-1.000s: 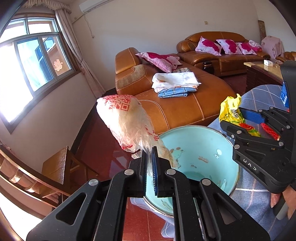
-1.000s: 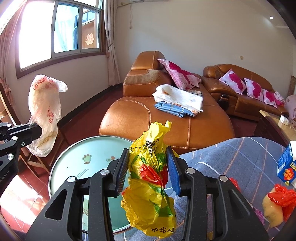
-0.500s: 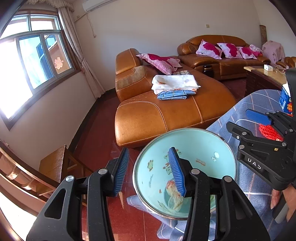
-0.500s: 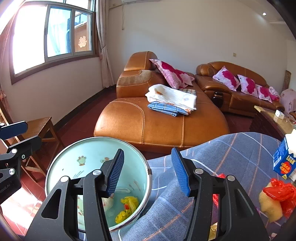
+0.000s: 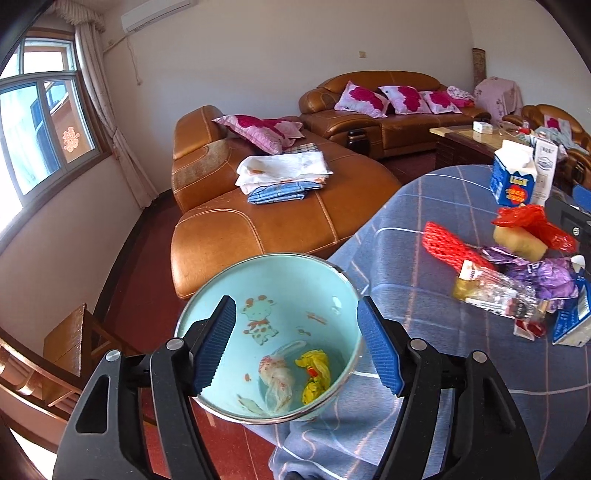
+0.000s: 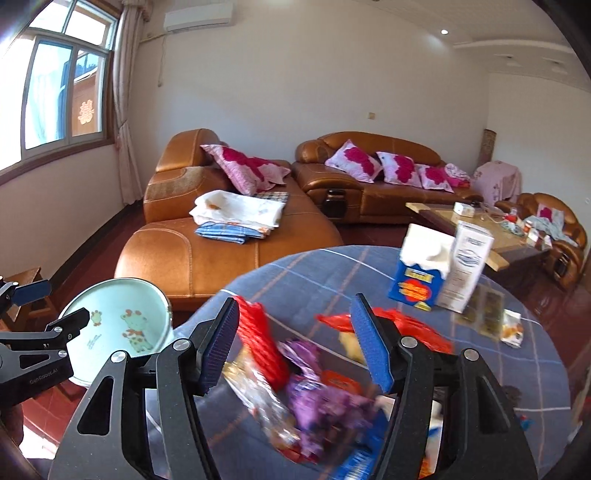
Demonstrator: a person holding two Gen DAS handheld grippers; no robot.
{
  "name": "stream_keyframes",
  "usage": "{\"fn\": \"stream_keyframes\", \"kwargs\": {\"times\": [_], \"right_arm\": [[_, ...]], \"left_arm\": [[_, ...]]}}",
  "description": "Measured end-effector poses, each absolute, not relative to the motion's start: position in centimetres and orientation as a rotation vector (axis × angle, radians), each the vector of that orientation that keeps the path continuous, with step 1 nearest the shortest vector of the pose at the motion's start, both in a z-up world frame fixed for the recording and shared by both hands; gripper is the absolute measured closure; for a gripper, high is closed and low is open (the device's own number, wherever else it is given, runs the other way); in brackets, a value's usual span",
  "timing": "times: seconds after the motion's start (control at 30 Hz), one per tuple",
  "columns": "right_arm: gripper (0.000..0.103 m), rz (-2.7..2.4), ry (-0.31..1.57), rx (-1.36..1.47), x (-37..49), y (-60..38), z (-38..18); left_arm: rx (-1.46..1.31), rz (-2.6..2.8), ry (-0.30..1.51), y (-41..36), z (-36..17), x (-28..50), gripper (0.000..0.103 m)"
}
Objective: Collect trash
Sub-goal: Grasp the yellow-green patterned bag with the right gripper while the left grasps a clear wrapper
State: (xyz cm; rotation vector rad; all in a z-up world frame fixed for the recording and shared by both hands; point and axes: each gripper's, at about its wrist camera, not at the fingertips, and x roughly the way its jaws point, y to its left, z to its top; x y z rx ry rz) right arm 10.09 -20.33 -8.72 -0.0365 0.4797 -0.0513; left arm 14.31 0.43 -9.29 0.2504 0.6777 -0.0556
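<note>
One bin [image 5: 269, 280] below the jaws holds two bags: one white bag [image 5: 277, 380], one yellow bag [image 5: 316, 374]. Two cartons [image 6: 443, 273] stand beyond.

A home living room, furnished with tan leather sofas [image 6: 369, 177] and pink floral cushions [image 6: 402, 168], folded linens [image 5: 282, 173] on the chaise, a curtained window [image 6: 62, 92] and a wall-mounted air conditioner [image 6: 197, 18].

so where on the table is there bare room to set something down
Bare cloth lies between the bin and the red net, and behind the net up to the blue carton. It is crowded around the purple wrapper and red bag.
</note>
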Motion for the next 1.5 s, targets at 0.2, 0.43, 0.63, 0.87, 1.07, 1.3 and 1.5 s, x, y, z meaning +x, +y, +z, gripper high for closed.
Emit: {"fn": "stream_keyframes", "kwargs": {"times": [0.2, 0.43, 0.63, 0.87, 1.07, 1.3, 1.5], "right_arm": [[0.037, -0.257, 0.473, -0.001, 3.4, -27.5, -9.1], [0.037, -0.347, 0.556, 0.066, 0.3, -32.0, -12.3], [0.037, -0.317, 0.58, 0.077, -0.2, -32.6, -13.2], [0.037, -0.291, 0.614, 0.089, 0.0, -32.7, -14.3], [0.037, -0.275, 0.621, 0.088, 0.3, -32.5, -14.4], [0.037, -0.272, 0.623, 0.089, 0.4, -32.4, -14.6], [0.038, -0.266, 0.626, 0.103, 0.3, -32.6, -14.7]], "left_arm": [[0.275, -0.181, 0.677, -5.5, -9.9, 13.7, 0.03], [0.242, -0.241, 0.717, -10.0, -10.7, 14.2, 0.026], [0.281, -0.276, 0.734, -13.0, -12.2, 13.4, 0.02], [0.334, -0.301, 0.762, -13.7, -14.2, 12.9, 0.021], [0.274, -0.419, 0.848, -12.2, -14.9, 13.2, 0.075], [0.262, -0.446, 0.832, -11.0, -14.5, 12.9, 0.098], [0.257, -0.47, 0.804, -10.2, -13.1, 12.1, 0.1]]}}
